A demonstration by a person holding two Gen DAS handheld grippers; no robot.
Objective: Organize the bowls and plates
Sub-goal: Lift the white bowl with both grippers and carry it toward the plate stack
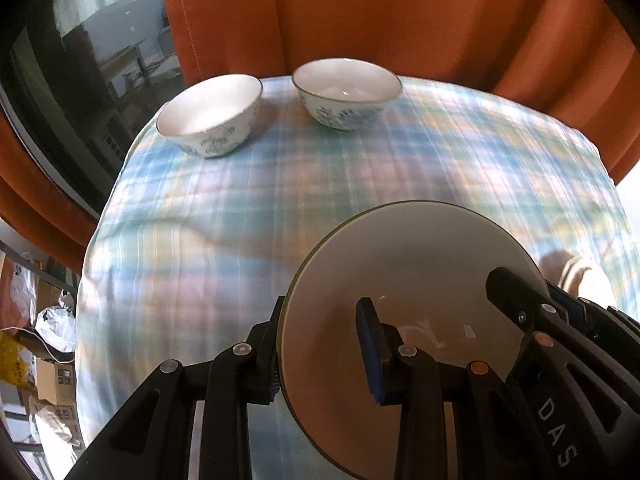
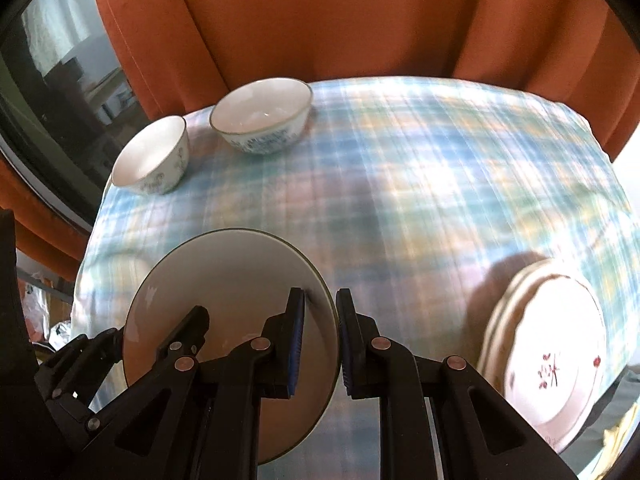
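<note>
A plain white plate (image 1: 404, 292) is held above the surface (image 1: 240, 208) by both tongs at once. The left tongs (image 1: 320, 344) are closed on its left rim, with one finger (image 1: 372, 344) lying over the plate's inner face and the other outside the edge. The right tongs (image 2: 320, 340) are clamped on the opposite rim in the same way, the rim being pinched between the two blue pads (image 2: 297, 344). In the left wrist view the right tongs are seen reaching in at the plate's far right edge.

The surface is covered by a blue and yellow checked cloth (image 2: 400, 168), blurred in both views. Two white bowls with blue patterns are set at its far side, near an orange curtain (image 1: 400, 20): a left bowl (image 1: 210, 114) near the cloth's far left corner and a right bowl (image 1: 346, 92) just beside it, the two standing apart and upright.

In the right wrist view, a stack of plates (image 2: 548, 356) is seen at the near right of the surface; its top plate is marked with small red motifs. The held plate is well apart from the bowls.
</note>
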